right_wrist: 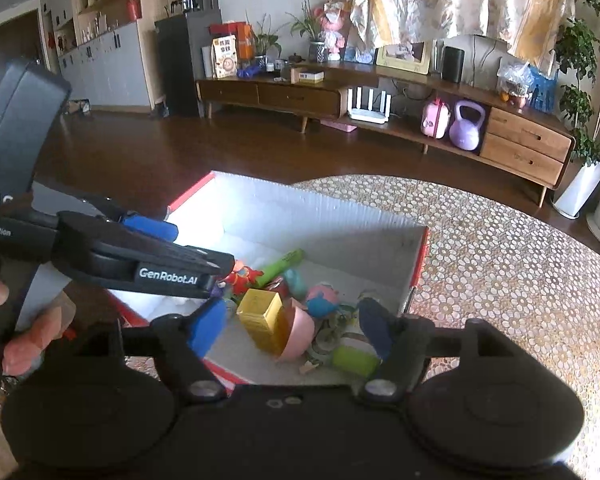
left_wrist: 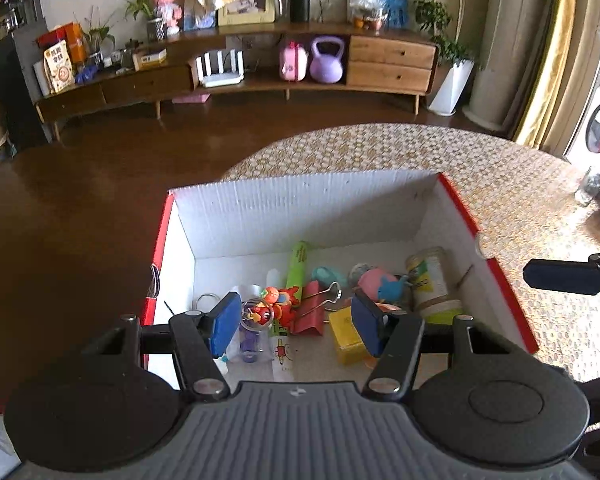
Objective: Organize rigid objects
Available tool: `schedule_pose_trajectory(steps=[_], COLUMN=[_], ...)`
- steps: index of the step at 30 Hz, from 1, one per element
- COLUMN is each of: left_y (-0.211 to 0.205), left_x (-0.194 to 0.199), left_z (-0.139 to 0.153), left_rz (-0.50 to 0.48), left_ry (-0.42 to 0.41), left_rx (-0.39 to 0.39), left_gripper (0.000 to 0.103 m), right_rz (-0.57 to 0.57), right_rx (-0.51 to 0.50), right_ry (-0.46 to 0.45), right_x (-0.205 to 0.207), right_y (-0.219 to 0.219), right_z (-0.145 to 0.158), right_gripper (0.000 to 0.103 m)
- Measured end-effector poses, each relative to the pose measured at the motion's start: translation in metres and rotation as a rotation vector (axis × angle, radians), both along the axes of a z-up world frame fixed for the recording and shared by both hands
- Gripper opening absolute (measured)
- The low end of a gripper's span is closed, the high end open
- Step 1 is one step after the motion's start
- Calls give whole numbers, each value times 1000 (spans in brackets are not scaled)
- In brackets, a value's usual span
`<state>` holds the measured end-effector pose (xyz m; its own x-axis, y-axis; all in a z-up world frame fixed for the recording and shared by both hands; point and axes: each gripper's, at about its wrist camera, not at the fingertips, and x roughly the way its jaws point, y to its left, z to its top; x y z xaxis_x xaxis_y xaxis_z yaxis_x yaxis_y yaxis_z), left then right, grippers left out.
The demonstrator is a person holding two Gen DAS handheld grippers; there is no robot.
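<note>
One readable label, "GenRobot.AI", marks the left gripper [right_wrist: 216,268]; box-item [right_wrist: 260,320] print seems illegible.

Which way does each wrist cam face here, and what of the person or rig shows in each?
Left wrist: on the left gripper, angled down into the box; own open jaws, one finger of the right gripper at right.
Right wrist: on the right gripper, angled down into the box from its right; own open jaws, left gripper, a hand.
Shared: box, yellow block, sideboard.
</note>
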<state>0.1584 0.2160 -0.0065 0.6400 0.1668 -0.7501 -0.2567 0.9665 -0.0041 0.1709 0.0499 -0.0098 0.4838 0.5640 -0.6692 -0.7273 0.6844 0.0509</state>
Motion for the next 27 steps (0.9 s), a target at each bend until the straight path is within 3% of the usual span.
schedule_pose_trajectory(steps=[3, 5, 7, 16, 19, 27], left_y=[-4, -4, -5, -24, -31, -52], left_x=[-10, -17, -24, -56, -65, -89], left_z=[7, 11, 15, 32, 36, 45], left_rz=[-7, -5, -2, 10, 17, 16], left_ry=[-31, -53, -75, -156, -183, -248], left_rx=[1, -4, -13, 3, 7, 34], left_gripper=[64, 77, 83, 88, 103, 103], right_rz=[-2, 0, 5, 34, 40, 49], right_rx=[17, 34, 57, 145, 168, 243], right_ry=[-8, -7, -7, -36, -59, -56], right_x=[-7, -11, -16, -37, -46, -55], right_y=[-6, -12, -20, -50, -57, -86], right_z=[6, 10, 13, 26, 29, 33], right_gripper=[77, 78, 89, 98, 103, 103])
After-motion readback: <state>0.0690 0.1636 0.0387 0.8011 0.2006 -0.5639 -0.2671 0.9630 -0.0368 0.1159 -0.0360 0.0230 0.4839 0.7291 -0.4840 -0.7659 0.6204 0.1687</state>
